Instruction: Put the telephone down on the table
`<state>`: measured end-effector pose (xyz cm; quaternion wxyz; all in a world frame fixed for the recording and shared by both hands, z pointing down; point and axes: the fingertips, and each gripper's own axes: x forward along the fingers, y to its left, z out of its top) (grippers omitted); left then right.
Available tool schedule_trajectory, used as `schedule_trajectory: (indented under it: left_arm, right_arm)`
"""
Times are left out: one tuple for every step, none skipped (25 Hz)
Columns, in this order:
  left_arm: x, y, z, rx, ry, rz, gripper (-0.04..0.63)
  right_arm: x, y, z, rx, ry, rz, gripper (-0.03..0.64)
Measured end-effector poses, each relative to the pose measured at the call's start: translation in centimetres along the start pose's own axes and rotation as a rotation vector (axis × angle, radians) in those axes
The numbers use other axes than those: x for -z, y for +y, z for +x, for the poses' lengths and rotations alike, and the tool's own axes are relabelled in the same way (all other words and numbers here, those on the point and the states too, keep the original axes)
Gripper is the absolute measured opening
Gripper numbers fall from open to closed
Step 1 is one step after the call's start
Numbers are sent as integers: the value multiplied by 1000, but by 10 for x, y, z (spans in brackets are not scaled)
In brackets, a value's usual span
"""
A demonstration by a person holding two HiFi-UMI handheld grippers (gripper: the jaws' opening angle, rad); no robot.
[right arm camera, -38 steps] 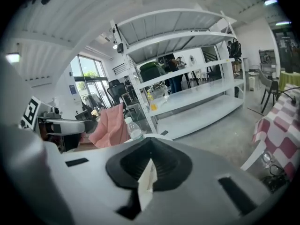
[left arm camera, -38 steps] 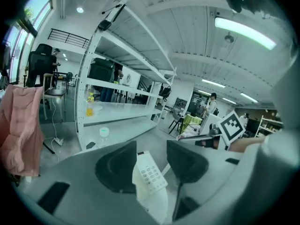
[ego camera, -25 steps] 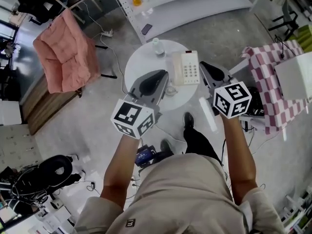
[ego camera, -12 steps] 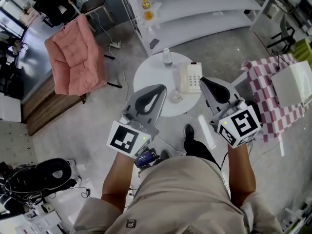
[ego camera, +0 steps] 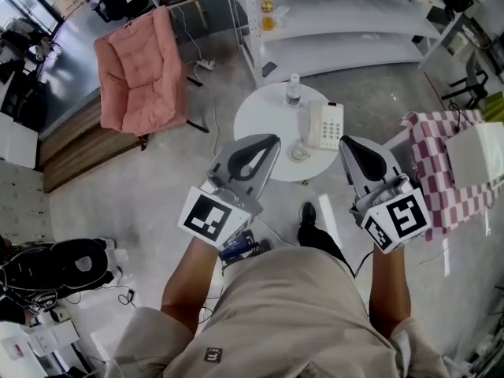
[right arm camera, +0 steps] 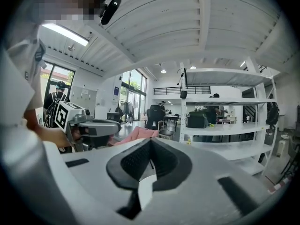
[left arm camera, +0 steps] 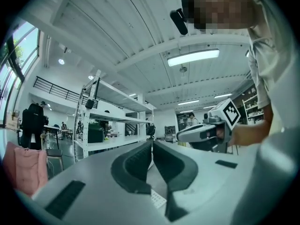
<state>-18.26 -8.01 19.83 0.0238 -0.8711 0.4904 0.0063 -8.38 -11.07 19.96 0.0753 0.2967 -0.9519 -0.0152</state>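
Note:
A white telephone (ego camera: 325,124) lies on the small round white table (ego camera: 264,124), toward its right side, with its coiled cord (ego camera: 299,152) beside it. My left gripper (ego camera: 272,138) is held high above the floor near the table's front edge, jaws shut with nothing between them. My right gripper (ego camera: 345,140) hangs to the right of the table, also shut and empty. In the left gripper view the shut jaws (left arm camera: 152,143) point level into the room, and the right gripper (left arm camera: 201,132) shows beyond them. The right gripper view has its jaws (right arm camera: 150,142) closed too.
A clear bottle (ego camera: 294,90) stands at the table's far edge. White shelving (ego camera: 339,22) runs behind the table. A pink cushioned chair (ego camera: 142,73) sits at the left, a checked cloth (ego camera: 429,160) at the right. Cables and gear (ego camera: 55,266) lie on the floor at lower left.
Both grippers have pulled back from the table and risen, ending clear of the telephone. The telephone stays on the table. The head view has shifted, so the table appears farther away.

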Motion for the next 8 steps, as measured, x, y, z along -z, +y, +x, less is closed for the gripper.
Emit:
schedule_trajectory:
  left_arm:
    - [2, 1, -5, 0, 10, -3, 15]
    - [2, 1, -10, -1, 14, -4, 15]
    - [2, 1, -14, -3, 13, -3, 15]
    - [1, 1, -18, -6, 11, -2, 15]
    - [1, 1, -22, -8, 9, -2, 15]
    - [1, 3, -25, -9, 8, -1, 15]
    - [2, 5, -28, -10, 7, 0, 15]
    - [2, 7, -31, -11, 7, 1, 15]
  right_arm:
    - [-1, 4, 1, -1, 2, 0, -8]
    - [-2, 9, 0, -3, 2, -1, -8]
    - [-3, 13, 0, -5, 0, -4, -8]
    - [-4, 17, -1, -8, -1, -6, -8]
    - [-4, 20, -1, -10, -3, -9, -8]
    - [-5, 24, 1, -12, -3, -10, -8]
    - [-5, 27, 3, -13, -4, -12, -8]
    - [-5, 30, 5, -15, -4, -13, -8]
